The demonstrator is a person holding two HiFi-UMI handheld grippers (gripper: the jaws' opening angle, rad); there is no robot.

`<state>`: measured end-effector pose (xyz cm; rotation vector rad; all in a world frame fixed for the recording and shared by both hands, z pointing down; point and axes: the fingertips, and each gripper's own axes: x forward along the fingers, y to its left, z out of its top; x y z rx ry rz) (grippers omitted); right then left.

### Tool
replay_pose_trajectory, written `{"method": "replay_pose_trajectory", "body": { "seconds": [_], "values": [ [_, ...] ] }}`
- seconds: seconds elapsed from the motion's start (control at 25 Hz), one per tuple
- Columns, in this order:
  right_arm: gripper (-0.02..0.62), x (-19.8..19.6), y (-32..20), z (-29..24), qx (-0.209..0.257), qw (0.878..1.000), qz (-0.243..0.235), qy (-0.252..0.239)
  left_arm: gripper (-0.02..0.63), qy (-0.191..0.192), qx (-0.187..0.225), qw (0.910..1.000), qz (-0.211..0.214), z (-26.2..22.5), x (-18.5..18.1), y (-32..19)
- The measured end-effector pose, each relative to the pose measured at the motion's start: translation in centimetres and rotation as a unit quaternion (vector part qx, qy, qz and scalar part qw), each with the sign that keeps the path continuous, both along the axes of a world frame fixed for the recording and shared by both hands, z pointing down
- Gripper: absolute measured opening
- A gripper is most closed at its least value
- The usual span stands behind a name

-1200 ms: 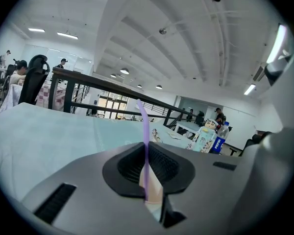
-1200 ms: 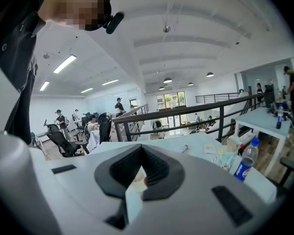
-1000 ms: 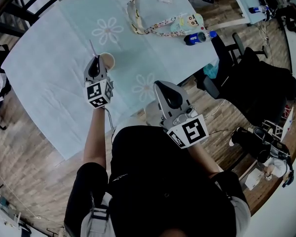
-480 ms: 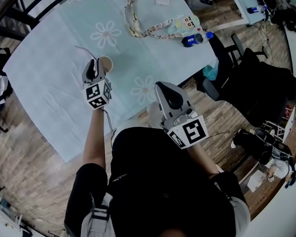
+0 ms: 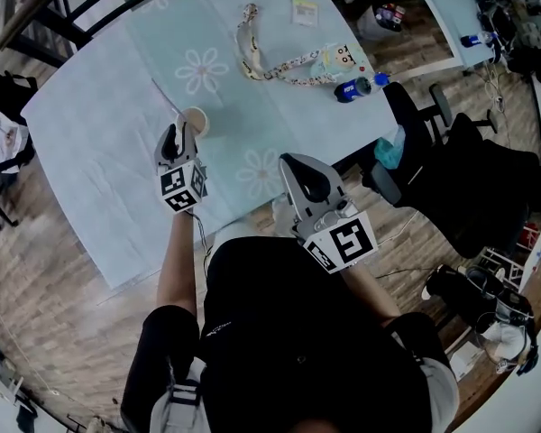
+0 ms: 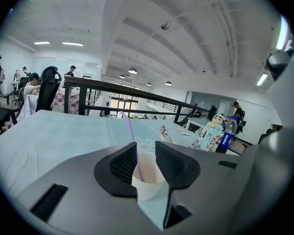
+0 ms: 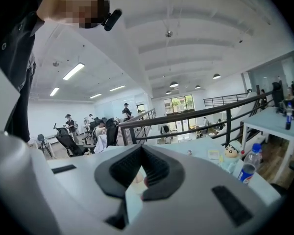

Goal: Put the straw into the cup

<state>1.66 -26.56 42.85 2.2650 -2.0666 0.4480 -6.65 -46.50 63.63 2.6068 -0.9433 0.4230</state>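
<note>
A tan paper cup stands on the light blue table. A thin pale purple straw stands in it and leans away to the far left. My left gripper hangs just short of the cup, its jaws opening. In the left gripper view the cup and the straw show in the gap of the left gripper, and neither pad touches them. My right gripper is at the table's near edge; in the right gripper view the right gripper has its tips together on nothing.
At the table's far side lie a patterned lanyard, a cartoon-figure pouch, a blue-labelled bottle and a small card. Black office chairs stand to the right. A dark railing runs behind the table.
The left gripper's jaws have parted and let go of the straw, which now stands in the cup leaning away. The left gripper has drawn back a little. The right gripper stays shut.
</note>
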Motion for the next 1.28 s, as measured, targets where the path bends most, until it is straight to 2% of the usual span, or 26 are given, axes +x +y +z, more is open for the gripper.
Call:
{"method": "replay_pose_trajectory", "body": {
  "seconds": [0.12,0.24,0.56,0.8,1.0,1.16,1.28],
  "values": [
    [0.008,0.6,0.6,-0.7,0.015,1.0,-0.022,-0.001,0.057,0.004,0.018,0.9997,-0.013,-2.2,-0.4,2.3],
    [0.008,1.3,1.6,-1.1,0.027,0.999,-0.04,-0.006,0.023,0.007,0.049,0.9987,-0.009,-4.9,0.0,5.7],
    [0.008,2.7,4.2,-2.6,0.063,0.993,-0.101,-0.015,0.014,0.062,0.083,0.9946,-0.01,-12.2,2.5,13.6],
    [0.008,3.3,6.3,-3.8,0.09,0.986,-0.137,-0.019,0.012,0.122,0.142,0.9821,-0.021,-20.2,3.9,18.1],
    [0.008,3.4,8.1,-4.9,0.107,0.98,-0.164,-0.018,0.012,0.146,0.19,0.9709,0.008,-25.3,5.5,23.4],
    [0.008,3.5,9.8,-5.8,0.118,0.979,-0.168,-0.009,0.012,0.166,0.185,0.968,0.029,-27.2,6.4,27.2],
    [0.008,3.6,10.9,-6.6,0.13,0.977,-0.17,-0.008,0.012,0.176,0.177,0.9678,0.03,-28.2,6.5,29.1]
  ]
}}
